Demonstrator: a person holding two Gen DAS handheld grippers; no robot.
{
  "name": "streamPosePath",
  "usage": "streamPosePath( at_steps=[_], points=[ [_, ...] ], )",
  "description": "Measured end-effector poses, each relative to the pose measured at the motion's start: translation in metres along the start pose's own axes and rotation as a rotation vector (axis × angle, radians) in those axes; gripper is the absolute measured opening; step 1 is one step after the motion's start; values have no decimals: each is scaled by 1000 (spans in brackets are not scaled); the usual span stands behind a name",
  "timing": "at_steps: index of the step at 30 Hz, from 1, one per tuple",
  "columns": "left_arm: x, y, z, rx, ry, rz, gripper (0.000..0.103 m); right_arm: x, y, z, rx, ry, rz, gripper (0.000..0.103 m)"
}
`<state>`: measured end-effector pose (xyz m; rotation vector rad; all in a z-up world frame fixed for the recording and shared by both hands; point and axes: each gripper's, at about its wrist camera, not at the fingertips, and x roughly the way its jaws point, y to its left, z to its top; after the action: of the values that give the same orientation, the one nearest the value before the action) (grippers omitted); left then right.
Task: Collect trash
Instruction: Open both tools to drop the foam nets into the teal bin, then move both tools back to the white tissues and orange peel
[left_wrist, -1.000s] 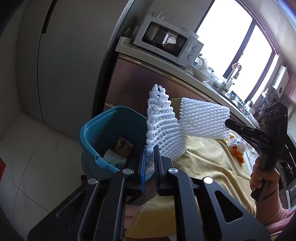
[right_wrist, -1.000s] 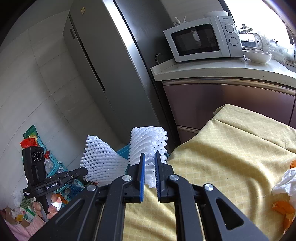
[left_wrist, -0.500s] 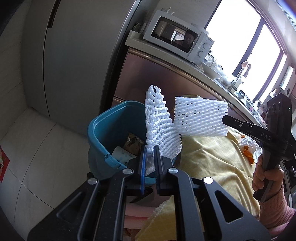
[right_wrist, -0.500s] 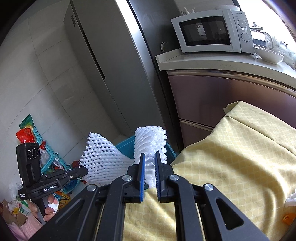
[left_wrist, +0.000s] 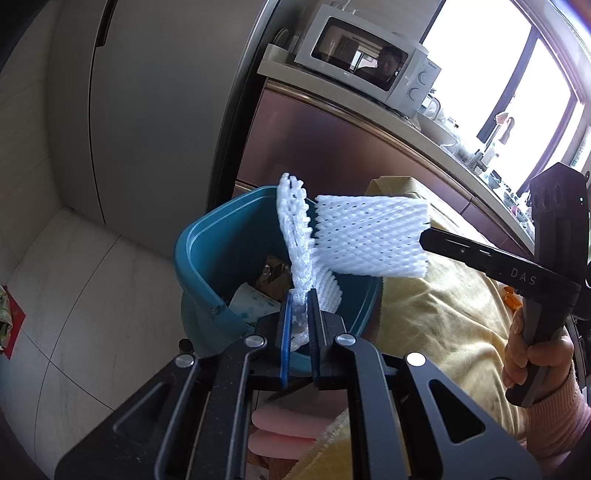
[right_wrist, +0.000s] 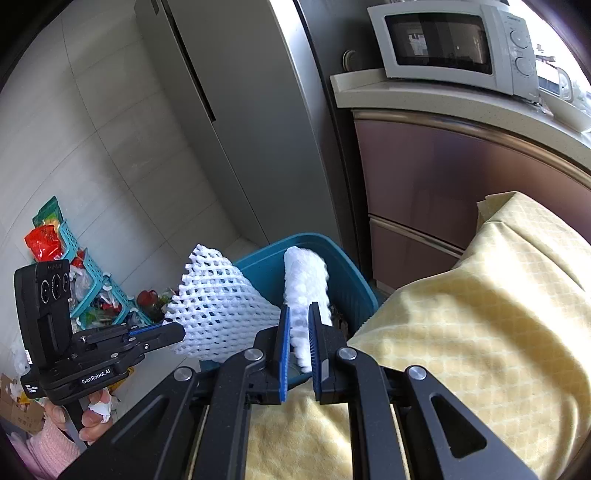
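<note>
Both grippers are over the teal bin (left_wrist: 207, 254) right now, each with its jaws pinching a white foam net. The left gripper (left_wrist: 299, 321) has its foam net (left_wrist: 295, 229) standing upright, and the right gripper (right_wrist: 298, 332) holds the second foam net (right_wrist: 306, 280) beside the yellow-cloth desk (right_wrist: 480, 314).

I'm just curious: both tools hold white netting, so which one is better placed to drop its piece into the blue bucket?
Probably the left gripper: its white foam net hangs above the teal plastic bucket's opening.
</note>
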<state>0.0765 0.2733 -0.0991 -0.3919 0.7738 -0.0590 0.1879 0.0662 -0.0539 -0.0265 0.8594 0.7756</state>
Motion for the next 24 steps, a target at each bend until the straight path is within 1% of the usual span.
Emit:
streamPosePath(
  at_steps=[10, 18, 20, 22, 24],
  points=[
    [24, -1, 1, 4, 31, 28, 9, 25, 6, 2, -19, 51, 9, 9],
    [52, 4, 1, -6, 73, 64, 11, 19, -6, -2, 20, 48, 23, 9],
    [60, 6, 0, -10, 83, 84, 17, 14, -8, -4, 26, 40, 23, 9],
    [65, 5, 0, -12, 91, 96, 27, 9, -11, -5, 31, 32, 27, 10],
    [67, 4, -2, -12, 92, 100, 27, 3, -13, -6, 37, 22, 29, 10]
  ],
)
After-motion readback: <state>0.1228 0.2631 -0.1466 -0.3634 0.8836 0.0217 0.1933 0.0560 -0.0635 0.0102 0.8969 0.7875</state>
